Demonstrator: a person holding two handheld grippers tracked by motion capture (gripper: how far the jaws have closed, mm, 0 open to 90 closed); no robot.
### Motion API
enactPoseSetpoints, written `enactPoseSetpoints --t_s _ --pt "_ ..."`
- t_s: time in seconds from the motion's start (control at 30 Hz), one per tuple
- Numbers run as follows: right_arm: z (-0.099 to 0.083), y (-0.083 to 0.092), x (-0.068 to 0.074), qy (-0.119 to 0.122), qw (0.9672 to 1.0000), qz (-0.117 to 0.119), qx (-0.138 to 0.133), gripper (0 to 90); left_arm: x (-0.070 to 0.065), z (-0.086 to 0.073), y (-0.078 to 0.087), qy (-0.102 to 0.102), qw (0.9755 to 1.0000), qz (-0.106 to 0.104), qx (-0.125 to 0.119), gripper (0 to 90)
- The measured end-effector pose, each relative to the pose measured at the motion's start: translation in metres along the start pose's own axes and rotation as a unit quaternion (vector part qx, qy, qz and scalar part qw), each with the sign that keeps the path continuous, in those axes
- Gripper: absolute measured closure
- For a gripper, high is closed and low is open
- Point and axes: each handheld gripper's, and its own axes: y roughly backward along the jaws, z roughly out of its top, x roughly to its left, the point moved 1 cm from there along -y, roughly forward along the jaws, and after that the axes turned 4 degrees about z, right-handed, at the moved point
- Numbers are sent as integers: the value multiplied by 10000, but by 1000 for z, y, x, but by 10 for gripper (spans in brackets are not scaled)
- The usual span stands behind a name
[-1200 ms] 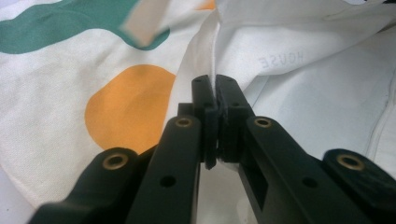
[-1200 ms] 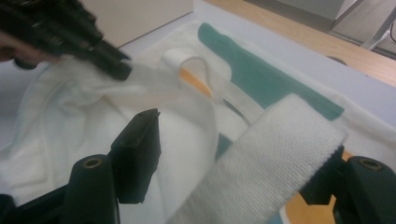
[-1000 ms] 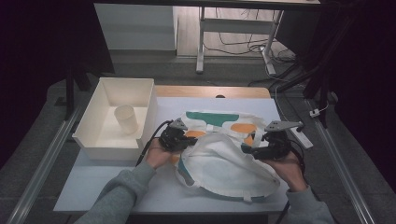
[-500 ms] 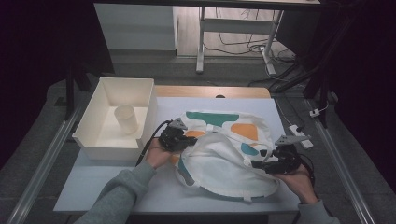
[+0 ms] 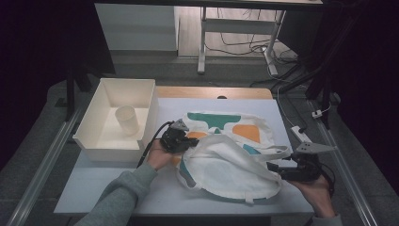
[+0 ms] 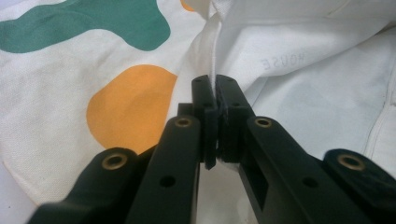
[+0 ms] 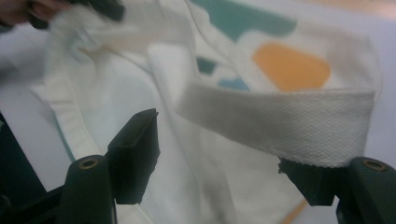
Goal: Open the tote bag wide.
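A white cloth tote bag with green and orange patches lies on the white table, its upper layer folded over. My left gripper is at the bag's left edge, and in the left gripper view it is shut on a fold of the white cloth. My right gripper is at the bag's right edge near the table's front. It stands open, and the bag's white webbing strap crosses in front of it, its end resting over the right jaw.
A white bin stands on the table at the left with a pale cup upright inside it. A wooden strip runs along the table's far edge. Cables hang off the right side.
My right gripper has moved right and toward the table's front, from the orange patch to the bag's right edge. More of the orange patch now shows. The left gripper has kept still.
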Motion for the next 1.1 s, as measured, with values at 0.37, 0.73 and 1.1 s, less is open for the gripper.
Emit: enactPoseSetpoints --t_s 0.37,0.73,1.1 --pt "26 2 11 50 9998 -60 161 330 0 0 0 23 10000 -18 -22 869" --pt "-15 -20 -8 -254 9984 146 487 347 1 0 0 46 10000 -32 -3 868" --pt "-24 -34 8 193 9970 -137 731 526 0 0 -1 49 10000 -26 -15 869"
